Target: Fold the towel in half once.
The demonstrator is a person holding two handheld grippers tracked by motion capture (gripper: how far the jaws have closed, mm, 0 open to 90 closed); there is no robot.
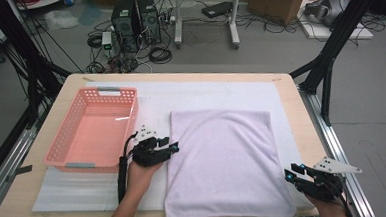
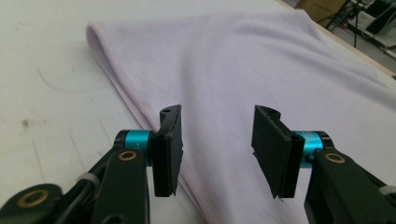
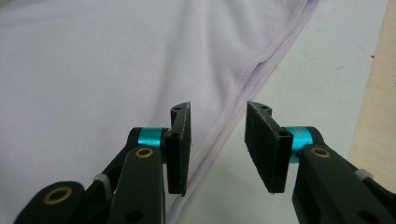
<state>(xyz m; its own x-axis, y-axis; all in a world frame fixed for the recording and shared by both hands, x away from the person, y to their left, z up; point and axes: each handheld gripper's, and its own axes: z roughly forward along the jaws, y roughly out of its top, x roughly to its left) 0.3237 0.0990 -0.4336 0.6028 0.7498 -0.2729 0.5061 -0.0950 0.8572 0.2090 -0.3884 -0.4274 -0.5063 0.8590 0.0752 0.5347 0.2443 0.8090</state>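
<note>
The folded lilac cloth (image 1: 226, 162) lies flat on the white mat (image 1: 150, 98) right of the pink basket (image 1: 94, 128), with the left gripper (image 1: 172, 145) at its left edge and the right gripper (image 1: 292, 173) at its right edge, both with jaws apart and empty.

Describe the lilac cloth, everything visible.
The lilac cloth is a pale, soft-looking knit fabric, folded into a rough rectangle and lying flat on the white mat, right of the pink basket. One side shows a rounded fold, another a stitched hem. It has shallow wrinkles. The left gripper and right gripper stand open at opposite edges; no pad presses on it.
</note>
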